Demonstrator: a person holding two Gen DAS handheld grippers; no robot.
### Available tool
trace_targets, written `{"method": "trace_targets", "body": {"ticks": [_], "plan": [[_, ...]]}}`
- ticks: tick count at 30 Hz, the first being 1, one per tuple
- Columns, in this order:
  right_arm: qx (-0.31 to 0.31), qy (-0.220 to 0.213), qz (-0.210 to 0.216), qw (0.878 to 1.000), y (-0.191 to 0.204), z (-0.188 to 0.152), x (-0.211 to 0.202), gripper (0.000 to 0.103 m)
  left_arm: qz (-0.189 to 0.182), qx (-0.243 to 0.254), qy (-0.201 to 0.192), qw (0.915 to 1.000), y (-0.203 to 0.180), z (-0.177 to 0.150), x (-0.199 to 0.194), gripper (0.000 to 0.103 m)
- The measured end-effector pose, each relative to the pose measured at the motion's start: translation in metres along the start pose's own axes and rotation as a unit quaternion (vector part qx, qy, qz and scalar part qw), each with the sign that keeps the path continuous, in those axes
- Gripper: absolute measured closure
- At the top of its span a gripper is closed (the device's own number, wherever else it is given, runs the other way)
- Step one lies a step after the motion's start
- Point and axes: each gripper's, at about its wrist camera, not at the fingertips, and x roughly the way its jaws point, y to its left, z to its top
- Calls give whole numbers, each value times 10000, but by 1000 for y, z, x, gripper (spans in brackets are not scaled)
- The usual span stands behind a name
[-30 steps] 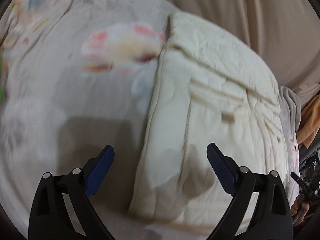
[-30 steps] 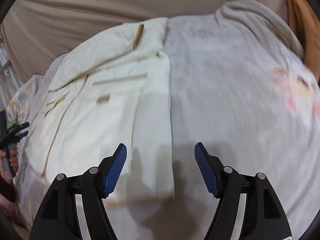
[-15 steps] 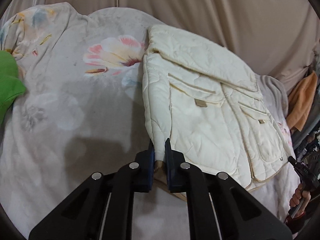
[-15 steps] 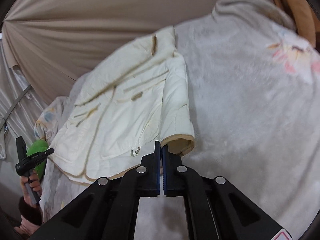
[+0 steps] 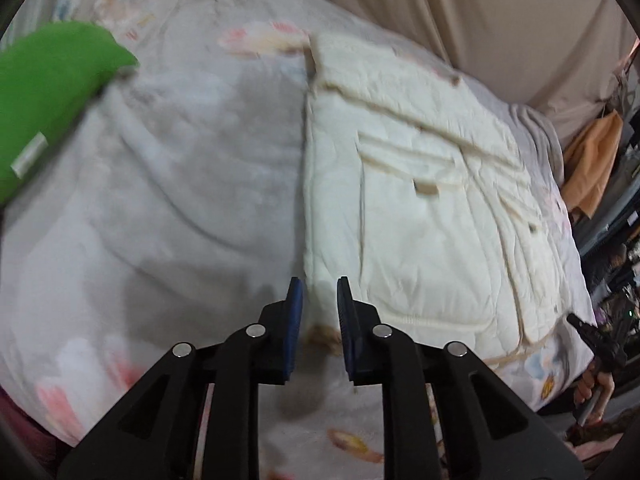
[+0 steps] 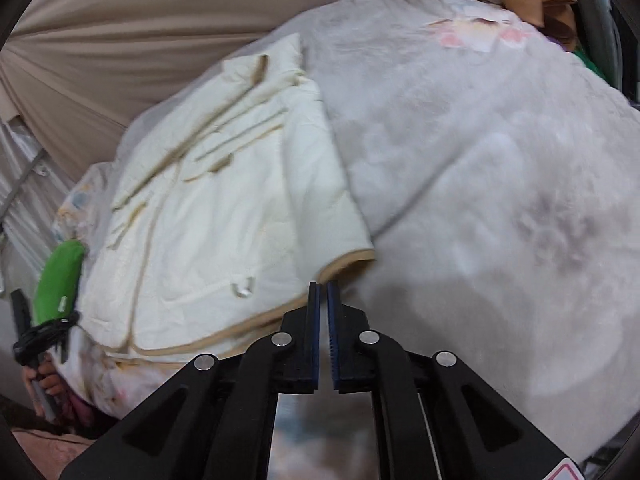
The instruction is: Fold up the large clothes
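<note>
1. left wrist view: low and close at the cream jacket, looking along its sleeve edge.
2. right wrist view: close at the jacket's opposite cuff.
3. shared: jacket, grey blanket.
</note>
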Motion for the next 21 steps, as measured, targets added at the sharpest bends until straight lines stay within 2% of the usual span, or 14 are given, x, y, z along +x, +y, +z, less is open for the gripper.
{"method": "trace_targets", "body": {"ticks": [2,4,6,7,8,9,12,14,17,21], "plan": [[176,-390,70,9991,-8,15,-21,90,-136,-143,-454,9988,1,18,-23,57],[221,-778,219,9965,-7,36,-37,86,-243,-23,-909,9956,-11,44,-39,49],[44,-1205,274,9923,6,66,-46,67,-194,223,-1210,9922,-29,77,-39,46],[-99,-1370,313,9900,13,80,-46,53,-197,319,-1302,9908,-39,93,-34,44],[-252,-1519,365,9874,24,98,-42,46,-204,369,-1342,9901,-47,108,-26,41],[-360,-1564,441,9860,34,112,-35,44,-241,420,-1365,9895,-58,126,-14,41],[-540,-1413,873,9846,66,160,3,41,-167,515,-1249,9907,-83,170,31,41],[-710,-1256,982,9846,92,191,36,40,-60,566,-1206,9911,-98,195,63,41],[-874,-1076,797,9871,124,228,96,40,319,653,-1217,9899,-115,226,112,39],[-802,-625,525,9934,140,257,175,39,613,644,-995,9911,-116,255,171,39]]}}
